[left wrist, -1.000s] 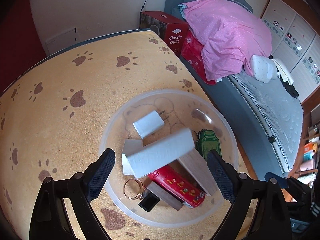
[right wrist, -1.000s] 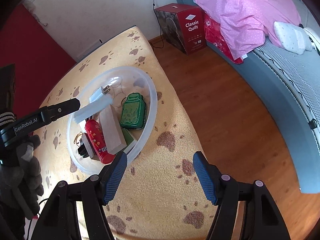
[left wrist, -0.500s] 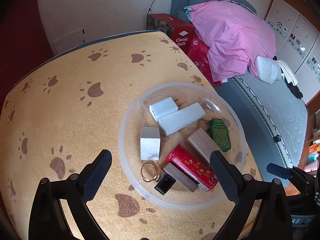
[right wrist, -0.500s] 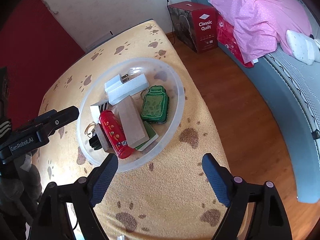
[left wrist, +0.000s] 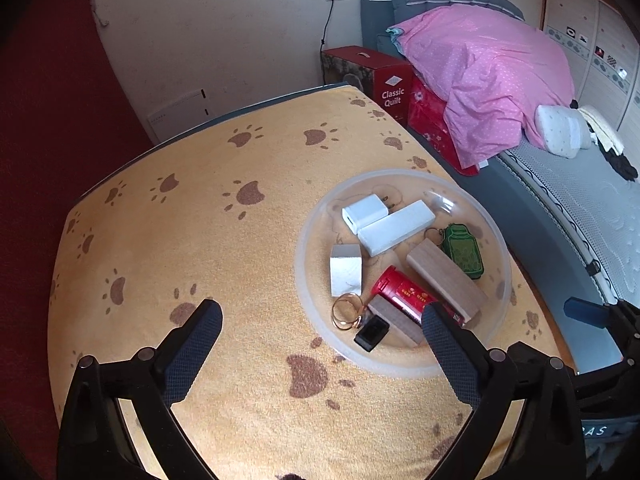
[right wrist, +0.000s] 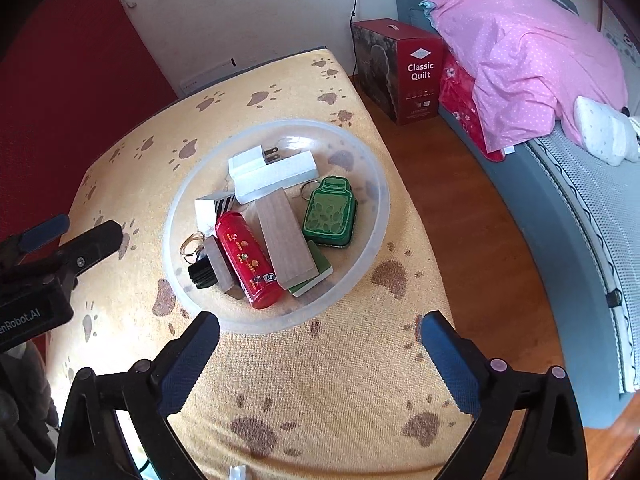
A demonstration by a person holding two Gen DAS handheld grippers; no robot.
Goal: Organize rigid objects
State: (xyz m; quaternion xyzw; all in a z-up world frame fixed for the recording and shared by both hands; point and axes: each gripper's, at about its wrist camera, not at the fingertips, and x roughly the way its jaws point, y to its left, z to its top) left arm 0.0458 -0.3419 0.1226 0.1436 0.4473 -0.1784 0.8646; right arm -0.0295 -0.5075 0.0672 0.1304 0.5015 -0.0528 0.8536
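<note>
A clear plastic bowl (left wrist: 404,368) (right wrist: 276,325) sits on the paw-print cloth. It holds a white charger (left wrist: 366,212), a long white block (left wrist: 394,229) (right wrist: 276,178), a white cube (left wrist: 346,274), a red tin (right wrist: 248,260) (left wrist: 404,292), a wooden block (right wrist: 284,244) (left wrist: 444,280), a green jar-shaped tin (right wrist: 330,212) (left wrist: 462,250), gold rings (left wrist: 346,312) and a small black item (left wrist: 372,332). My left gripper (left wrist: 320,340) is open and empty, up and to the left of the bowl. My right gripper (right wrist: 318,350) is open and empty, in front of the bowl.
The table's yellow cloth (left wrist: 180,240) drops off at the right edge to a wooden floor (right wrist: 472,240). A red "Classic Quilt" box (right wrist: 408,72) and a bed with a pink duvet (right wrist: 528,52) stand to the right. A white wall lies behind.
My left gripper let go of the long white block, which now lies in the bowl, and drew back up and to the left. My right gripper also pulled back from the bowl.
</note>
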